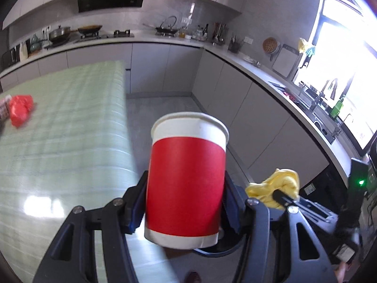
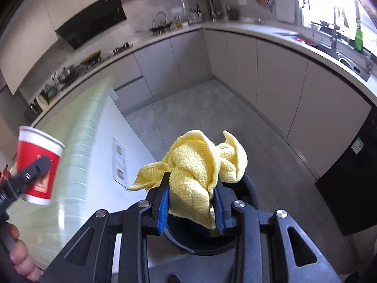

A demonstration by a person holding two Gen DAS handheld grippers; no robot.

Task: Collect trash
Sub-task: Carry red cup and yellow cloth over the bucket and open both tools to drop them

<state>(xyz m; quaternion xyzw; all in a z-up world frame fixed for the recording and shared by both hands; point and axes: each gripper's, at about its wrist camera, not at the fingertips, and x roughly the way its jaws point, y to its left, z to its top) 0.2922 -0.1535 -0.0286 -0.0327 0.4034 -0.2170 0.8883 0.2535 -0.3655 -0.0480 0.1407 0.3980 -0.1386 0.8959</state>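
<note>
We have the red-and-white paper cup (image 1: 186,184) clamped mid-wall in the left gripper (image 1: 186,202), off the green checked table (image 1: 59,122). It's light and crushable, so easy squeeze. Right gripper (image 2: 191,202) pinches the crumpled yellow knit cloth (image 2: 198,167): soft, grippy, bunched centre.

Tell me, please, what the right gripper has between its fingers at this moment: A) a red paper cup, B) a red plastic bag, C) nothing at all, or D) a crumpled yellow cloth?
D: in the right wrist view, the right gripper is pinching the crumpled yellow cloth with both fingers, while the red paper cup sits in the left gripper.
</note>
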